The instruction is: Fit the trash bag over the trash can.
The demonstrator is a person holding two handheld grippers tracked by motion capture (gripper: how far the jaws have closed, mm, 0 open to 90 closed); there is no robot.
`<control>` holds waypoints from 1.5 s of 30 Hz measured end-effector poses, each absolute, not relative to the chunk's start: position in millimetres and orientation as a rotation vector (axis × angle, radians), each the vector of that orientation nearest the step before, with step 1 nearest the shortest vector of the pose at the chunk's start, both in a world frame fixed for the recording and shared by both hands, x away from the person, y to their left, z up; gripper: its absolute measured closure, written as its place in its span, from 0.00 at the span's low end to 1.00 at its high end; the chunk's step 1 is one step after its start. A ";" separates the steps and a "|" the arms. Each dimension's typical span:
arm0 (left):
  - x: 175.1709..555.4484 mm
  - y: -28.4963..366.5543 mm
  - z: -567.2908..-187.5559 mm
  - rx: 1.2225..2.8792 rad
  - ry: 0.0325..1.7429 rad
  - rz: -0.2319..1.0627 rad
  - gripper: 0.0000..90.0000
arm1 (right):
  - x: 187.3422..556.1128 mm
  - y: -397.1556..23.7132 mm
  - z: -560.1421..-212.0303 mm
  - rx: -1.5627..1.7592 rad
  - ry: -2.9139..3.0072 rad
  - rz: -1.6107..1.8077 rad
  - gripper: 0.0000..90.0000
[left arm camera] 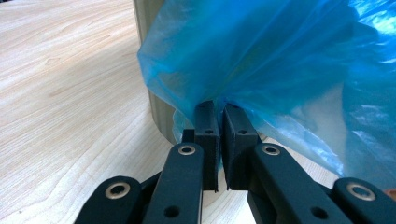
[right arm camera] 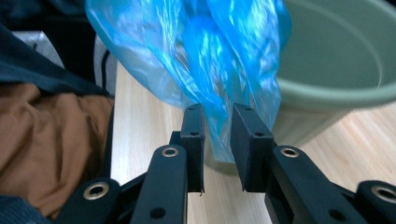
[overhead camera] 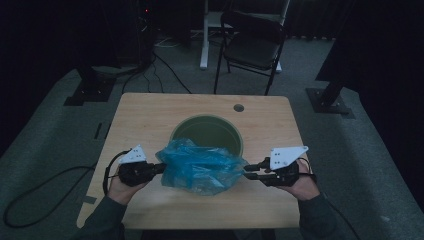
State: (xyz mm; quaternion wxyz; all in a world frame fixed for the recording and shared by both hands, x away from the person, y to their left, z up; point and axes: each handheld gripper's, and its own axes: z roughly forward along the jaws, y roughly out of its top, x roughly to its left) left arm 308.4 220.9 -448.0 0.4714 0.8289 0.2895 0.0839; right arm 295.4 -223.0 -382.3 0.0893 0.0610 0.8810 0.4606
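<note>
The thin crinkled blue plastic bag [overhead camera: 200, 167] hangs stretched over the near rim of the round green bin [overhead camera: 235, 131], the left gripper [overhead camera: 159, 168] pinching its left edge while the right gripper [overhead camera: 250, 171], jaws parted, lets the film lie loose between them, probably to regrip.

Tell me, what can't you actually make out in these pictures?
- Front of the green bin: high view, covered by the blue plastic bag.
- Bin's base: right gripper view, behind the bag and the right tongs.
- Left tongs' tips: left gripper view, buried in bag folds.
- Room behind the chair: high view, too dark.
</note>
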 end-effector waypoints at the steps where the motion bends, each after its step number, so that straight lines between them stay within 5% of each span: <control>1: 308.4 220.9 -448.0 2.030 0.709 0.205 0.95 | 294.5 -223.2 -379.9 0.174 2.612 1.385 0.83; 19: 308.0 219.5 -447.1 2.026 0.707 0.207 0.95 | 294.5 -225.3 -356.4 0.193 2.449 1.509 0.69; 29: 307.9 221.1 -447.1 2.021 0.710 0.206 0.95 | 317.1 -189.4 -344.7 0.220 2.434 1.511 0.64; 32: 307.7 221.7 -447.2 2.019 0.709 0.209 0.95 | 322.2 -184.0 -345.6 0.231 2.446 1.499 0.70; 33: 307.6 221.7 -447.2 2.018 0.712 0.207 0.95 | 326.7 -180.0 -346.2 0.223 2.476 1.500 0.84; 36: 307.5 221.7 -447.3 2.020 0.712 0.209 0.95 | 331.4 -177.3 -347.1 0.262 2.488 1.475 0.97; 45: 307.2 221.3 -447.0 2.023 0.707 0.211 0.95 | 351.8 -186.5 -348.4 0.532 2.454 1.415 0.99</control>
